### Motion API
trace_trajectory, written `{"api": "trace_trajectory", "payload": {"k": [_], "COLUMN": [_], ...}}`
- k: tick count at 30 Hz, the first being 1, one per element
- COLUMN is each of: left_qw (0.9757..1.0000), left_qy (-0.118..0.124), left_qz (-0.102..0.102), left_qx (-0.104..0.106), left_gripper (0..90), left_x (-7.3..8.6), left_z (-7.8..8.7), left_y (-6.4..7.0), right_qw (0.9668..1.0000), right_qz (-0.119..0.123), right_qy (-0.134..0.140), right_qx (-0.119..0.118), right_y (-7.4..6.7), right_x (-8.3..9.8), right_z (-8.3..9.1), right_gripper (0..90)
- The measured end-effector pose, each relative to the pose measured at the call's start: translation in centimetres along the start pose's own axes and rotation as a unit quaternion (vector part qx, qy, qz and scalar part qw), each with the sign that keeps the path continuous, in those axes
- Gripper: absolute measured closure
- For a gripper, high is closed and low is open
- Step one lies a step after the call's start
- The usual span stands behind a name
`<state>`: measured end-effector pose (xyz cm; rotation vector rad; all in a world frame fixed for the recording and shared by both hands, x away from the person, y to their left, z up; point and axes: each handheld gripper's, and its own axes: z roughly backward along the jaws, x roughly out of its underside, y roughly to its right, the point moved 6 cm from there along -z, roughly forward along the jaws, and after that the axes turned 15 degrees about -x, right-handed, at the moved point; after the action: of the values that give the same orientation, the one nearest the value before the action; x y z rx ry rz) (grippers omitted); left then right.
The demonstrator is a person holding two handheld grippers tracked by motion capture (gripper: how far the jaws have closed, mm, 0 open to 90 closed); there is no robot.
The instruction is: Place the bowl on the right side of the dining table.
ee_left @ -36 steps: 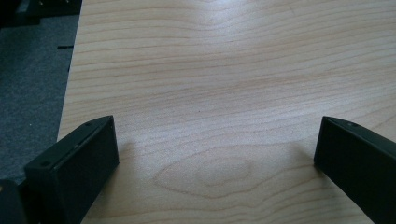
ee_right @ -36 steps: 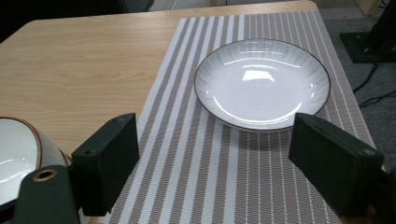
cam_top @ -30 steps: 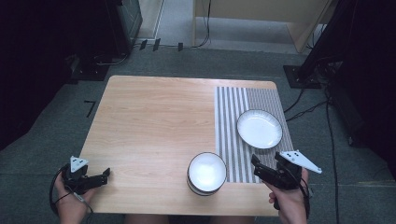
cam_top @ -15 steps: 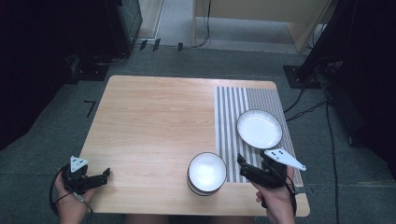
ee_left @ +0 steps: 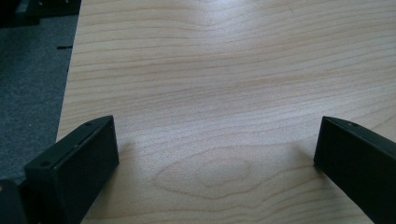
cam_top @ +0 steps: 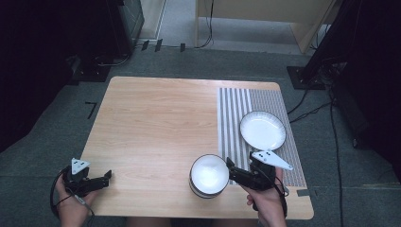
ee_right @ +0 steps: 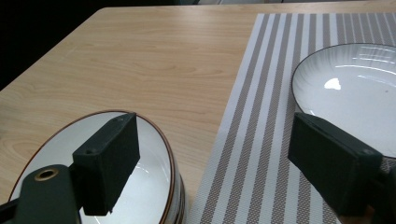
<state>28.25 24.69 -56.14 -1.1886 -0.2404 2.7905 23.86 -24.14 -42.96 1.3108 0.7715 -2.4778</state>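
Observation:
A white bowl point(cam_top: 208, 175) with a brown rim stands near the table's front edge, just left of a striped placemat point(cam_top: 255, 101). A white plate point(cam_top: 262, 130) with a dark rim lies on that mat. My right gripper point(cam_top: 231, 170) is open and points left at the bowl's right side. In the right gripper view its left jaw is over the bowl point(ee_right: 152, 179) and its right jaw is in front of the plate point(ee_right: 355, 88), with the gripper point(ee_right: 212, 135) spanning bowl rim and mat. My left gripper point(cam_top: 106, 178) is open at the table's front left corner, with nothing between its jaws point(ee_left: 215, 140).
The wooden table point(cam_top: 156, 123) is bare to the left of the placemat point(ee_right: 261, 140). Grey carpet surrounds it, with cables and dark stands at the far side and right. The table's left edge runs close by the left gripper.
My right gripper has moved left across the placemat until its jaws reach the bowl's right rim. The left gripper has stayed put.

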Motion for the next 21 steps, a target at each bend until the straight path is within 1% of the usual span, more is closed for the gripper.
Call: {"api": "trace_trajectory", "payload": {"k": [4, 10, 15, 21], "left_qw": [1.0000, 1.0000, 1.0000, 1.0000], "left_qy": [0.000, 0.000, 0.000, 0.001], "left_qz": [0.000, 0.000, -0.001, -0.001], "left_qx": [0.000, 0.001, 0.001, 0.001], "left_gripper": [0.0, 0.0, 0.0, 0.0], "left_x": [0.0, 0.0, 0.0, 0.0], "left_z": [0.0, 0.0, 0.0, 0.0], "left_y": [0.0, 0.0, 0.0, 0.0], "right_qw": [0.9998, 0.9996, 0.9994, 0.9986], "right_qz": [0.004, 0.009, 0.004, 0.001], "right_qy": [-0.016, -0.025, -0.032, -0.048], "right_qx": [-0.006, -0.009, -0.015, -0.023], "right_y": [-0.5, -0.8, -1.1, -1.5], "right_x": [0.6, 1.2, 1.6, 2.4], "right_z": [-1.1, -1.8, -2.5, -3.4], "right_gripper": [16.4, 18.7, 20.1, 21.6]}}
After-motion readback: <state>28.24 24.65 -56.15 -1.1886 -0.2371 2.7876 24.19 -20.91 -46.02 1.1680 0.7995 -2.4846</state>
